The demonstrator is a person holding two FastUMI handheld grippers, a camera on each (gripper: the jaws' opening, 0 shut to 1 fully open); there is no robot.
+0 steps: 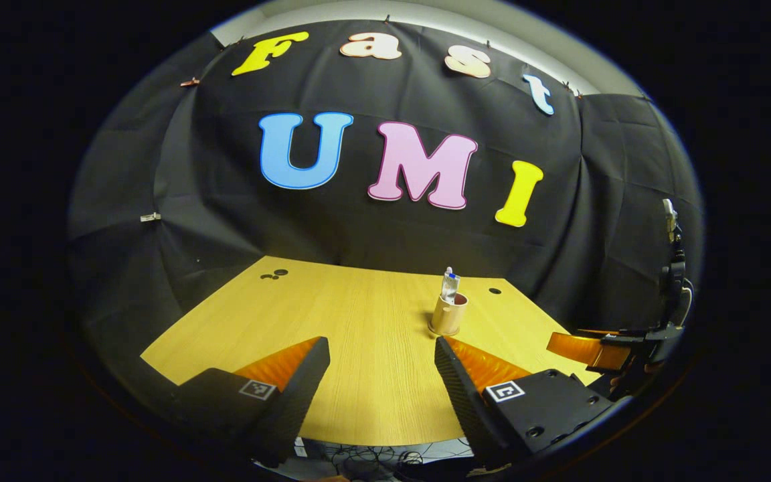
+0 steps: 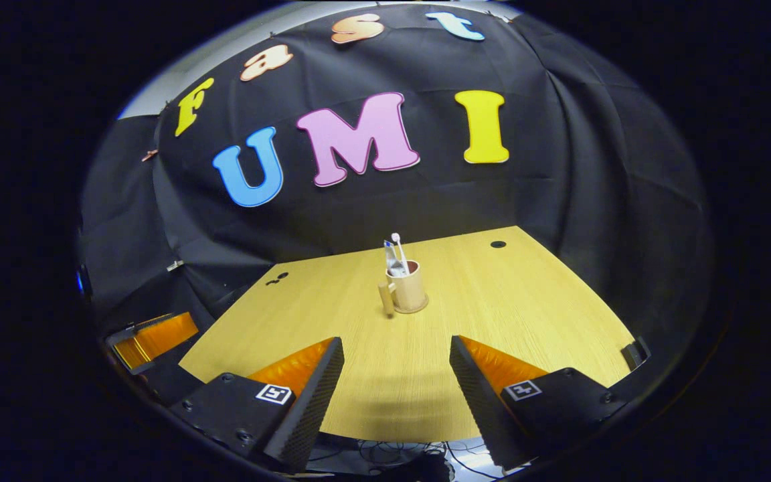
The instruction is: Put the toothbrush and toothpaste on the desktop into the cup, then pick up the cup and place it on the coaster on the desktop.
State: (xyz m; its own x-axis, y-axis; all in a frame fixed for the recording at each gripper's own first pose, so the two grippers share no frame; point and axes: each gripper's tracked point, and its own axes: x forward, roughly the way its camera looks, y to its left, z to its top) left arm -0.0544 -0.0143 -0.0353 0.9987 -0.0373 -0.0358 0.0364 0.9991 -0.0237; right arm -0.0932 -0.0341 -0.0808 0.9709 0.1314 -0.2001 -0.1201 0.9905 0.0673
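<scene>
In the left gripper view, the left hand-held gripper [image 1: 381,375] is hovering at 6 o'clock over the near edge of the wooden bench [image 1: 359,314], its two fingers spread wide and gripping nothing. Just right of centre, toward 1 o'clock from those fingers, the cup [image 1: 448,314] is standing upright on the coaster [image 1: 440,331], with the toothpaste [image 1: 450,286] sticking up out of it. At 4 o'clock, at the bench's right edge, the right hand-held gripper [image 1: 583,348] is showing; whether it is spread cannot be told from here.

In the right gripper view, the left one is sitting at 8 o'clock. At 6 o'clock the right gripper's own fingers are standing wide apart, empty. At 12 o'clock from them the cup, handle pointing left, is holding toothpaste and the toothbrush [image 2: 399,249]
</scene>
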